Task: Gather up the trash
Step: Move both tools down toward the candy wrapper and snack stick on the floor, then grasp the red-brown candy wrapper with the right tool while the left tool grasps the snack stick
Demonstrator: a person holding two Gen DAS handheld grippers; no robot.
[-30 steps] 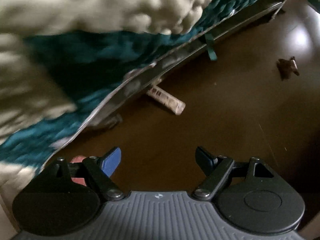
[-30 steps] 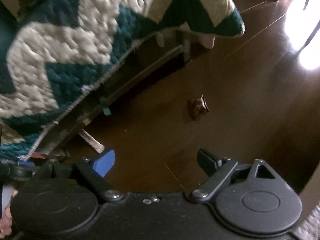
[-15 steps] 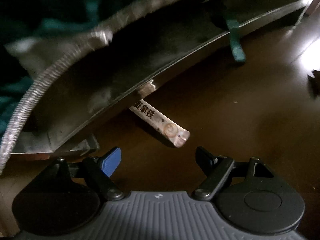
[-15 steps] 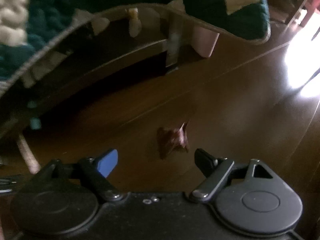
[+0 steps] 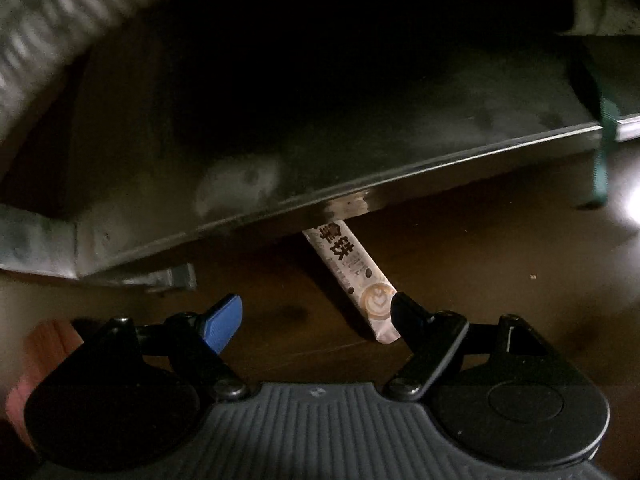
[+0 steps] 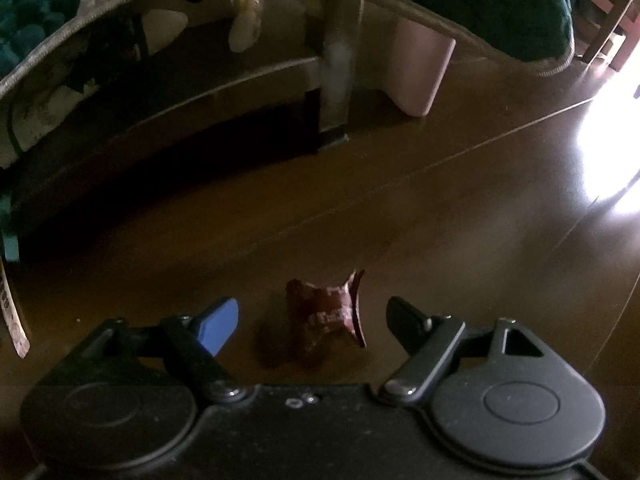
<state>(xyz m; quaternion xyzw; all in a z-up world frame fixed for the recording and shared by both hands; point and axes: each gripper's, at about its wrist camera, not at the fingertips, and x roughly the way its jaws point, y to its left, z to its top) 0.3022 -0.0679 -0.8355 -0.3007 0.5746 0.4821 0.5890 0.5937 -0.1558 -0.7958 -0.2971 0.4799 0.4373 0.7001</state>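
Observation:
A pale coffee-stick sachet (image 5: 352,276) lies on the dark wooden floor (image 5: 500,280), its far end tucked under a low bed-frame rail (image 5: 360,192). My left gripper (image 5: 316,308) hangs open just above it, the sachet's near end beside the black right fingertip (image 5: 400,306). The same sachet (image 6: 16,320) shows at the left edge of the right wrist view. A crumpled dark red wrapper (image 6: 328,312) rests on the floor between the fingers of my right gripper (image 6: 311,310). Its jaws are closing, with the pads still apart from the wrapper.
A teal and cream blanket hem (image 5: 48,40) hangs over the frame. A teal strap (image 5: 602,152) dangles from the rail at the right. A frame leg (image 6: 332,92) and a pink container (image 6: 420,68) stand behind the wrapper. Sun glare (image 6: 608,152) brightens the floor at right.
Both grippers have sunk toward the floor. The sachet now lies at the left fingertips and the red wrapper between the right fingers. The blanket has slid up out of the middle.

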